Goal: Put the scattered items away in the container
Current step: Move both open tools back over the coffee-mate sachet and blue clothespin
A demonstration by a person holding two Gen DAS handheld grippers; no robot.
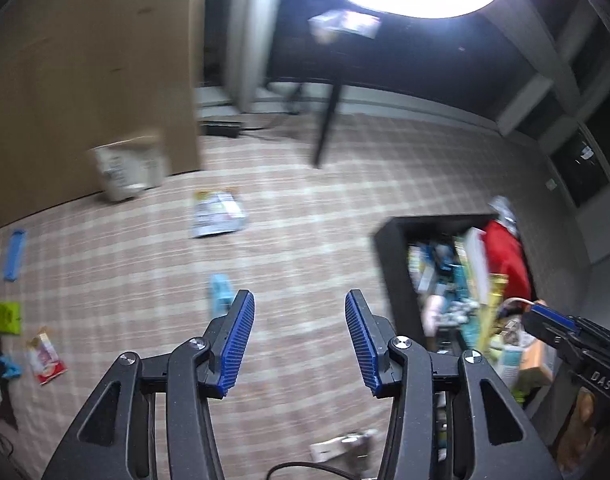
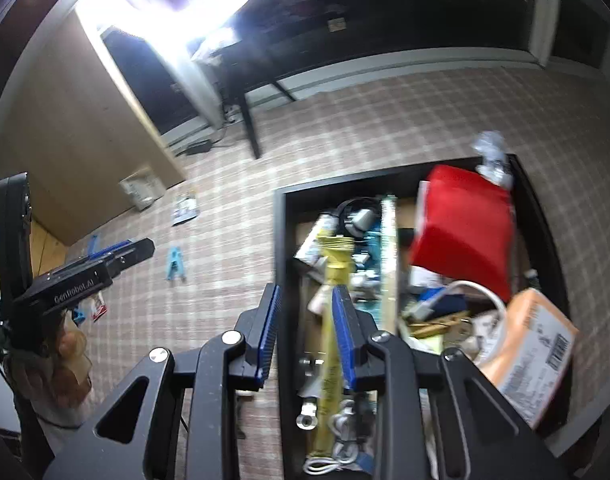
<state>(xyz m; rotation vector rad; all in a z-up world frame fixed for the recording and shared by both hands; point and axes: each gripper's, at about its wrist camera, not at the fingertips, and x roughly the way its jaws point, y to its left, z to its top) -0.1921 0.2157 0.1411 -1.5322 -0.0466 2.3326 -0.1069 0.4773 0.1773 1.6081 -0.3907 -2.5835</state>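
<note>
Your left tongs (image 1: 299,334) stand parted and empty over bare checked carpet (image 1: 305,216), with open floor ahead. The black container (image 2: 283,240) sits to their right, crammed. Your right tongs (image 2: 305,334) are narrowly parted over its near rim, gripping nothing; a yellow ribbed tube (image 2: 332,320) lies just beyond. Only the left view shows the scattered packets (image 1: 45,356) far left.

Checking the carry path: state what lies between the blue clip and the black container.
Only bare carpet between the blue clip and black container, clearest in the right wrist view.
</note>
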